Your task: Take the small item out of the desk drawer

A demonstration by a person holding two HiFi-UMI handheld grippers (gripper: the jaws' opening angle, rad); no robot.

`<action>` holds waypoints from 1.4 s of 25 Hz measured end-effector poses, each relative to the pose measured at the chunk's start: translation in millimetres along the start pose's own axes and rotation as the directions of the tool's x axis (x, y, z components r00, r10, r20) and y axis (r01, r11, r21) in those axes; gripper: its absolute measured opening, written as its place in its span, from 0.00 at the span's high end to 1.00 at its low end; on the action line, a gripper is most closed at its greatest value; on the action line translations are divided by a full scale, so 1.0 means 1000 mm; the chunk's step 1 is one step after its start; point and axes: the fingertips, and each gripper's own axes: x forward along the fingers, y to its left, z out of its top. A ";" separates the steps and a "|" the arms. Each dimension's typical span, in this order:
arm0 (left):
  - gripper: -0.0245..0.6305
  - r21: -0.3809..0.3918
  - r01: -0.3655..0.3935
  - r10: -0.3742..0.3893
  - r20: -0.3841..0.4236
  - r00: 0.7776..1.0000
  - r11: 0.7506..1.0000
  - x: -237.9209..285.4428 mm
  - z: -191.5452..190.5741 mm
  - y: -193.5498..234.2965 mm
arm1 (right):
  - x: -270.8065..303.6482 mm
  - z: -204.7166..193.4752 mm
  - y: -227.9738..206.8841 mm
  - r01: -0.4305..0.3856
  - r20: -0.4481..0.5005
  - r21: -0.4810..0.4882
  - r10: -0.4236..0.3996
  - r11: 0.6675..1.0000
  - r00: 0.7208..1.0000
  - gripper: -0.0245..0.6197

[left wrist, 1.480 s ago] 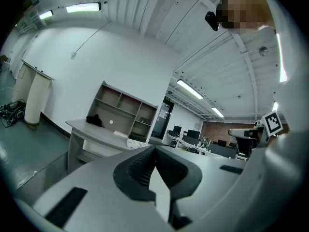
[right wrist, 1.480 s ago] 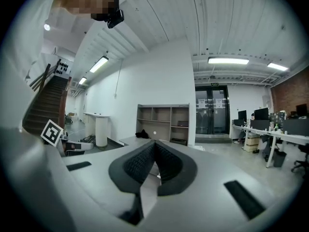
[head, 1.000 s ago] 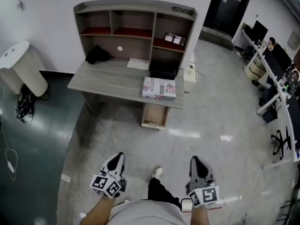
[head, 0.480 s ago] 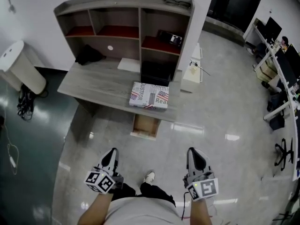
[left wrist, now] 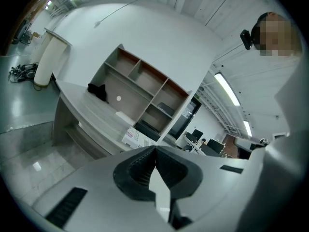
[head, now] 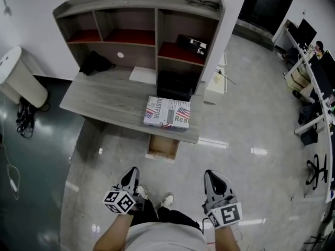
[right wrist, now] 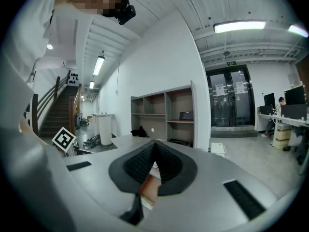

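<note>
The grey desk (head: 104, 101) with its shelf unit stands ahead of me. Its drawer (head: 162, 147) is pulled open under the right end and shows a pale wooden inside. I cannot make out any small item in it. My left gripper (head: 132, 173) and right gripper (head: 209, 174) hover over the floor well short of the drawer, both pointing toward it. Both are shut with nothing in them. In the left gripper view the left gripper (left wrist: 155, 149) aims at the desk (left wrist: 91, 115). The right gripper (right wrist: 155, 143) also faces the shelf unit (right wrist: 166, 115).
A printed box (head: 167, 112) lies on the desk above the drawer. A black bundle (head: 96, 62) and a white sheet (head: 142, 75) sit further back. A white cylinder (head: 18, 77) and cables (head: 23, 116) stand left. A white box (head: 214, 85) and office desks (head: 314, 72) are to the right.
The desk and drawer have come closer and lower in the head view as the person steps forward. Both grippers stay shut, low in the frame.
</note>
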 end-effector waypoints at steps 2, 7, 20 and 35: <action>0.93 -0.034 -0.017 0.016 -0.033 0.999 0.999 0.010 -0.013 0.018 | 0.011 -0.011 0.003 0.011 -0.037 0.015 -0.011 1.000 0.999 0.93; 0.93 -0.112 -0.037 0.025 -0.110 0.994 0.993 0.040 -0.052 0.058 | 0.041 -0.043 0.011 0.001 -0.110 0.007 0.000 1.000 0.994 0.93; 0.93 -0.366 -0.172 0.083 -0.247 0.965 0.914 0.114 -0.176 0.136 | 0.083 -0.137 0.030 -0.026 -0.248 0.046 0.037 0.999 0.968 0.93; 0.77 -0.615 -0.323 0.140 -0.327 0.935 0.719 0.180 -0.262 0.184 | 0.088 -0.199 0.034 0.025 -0.328 0.094 0.007 0.995 0.945 0.93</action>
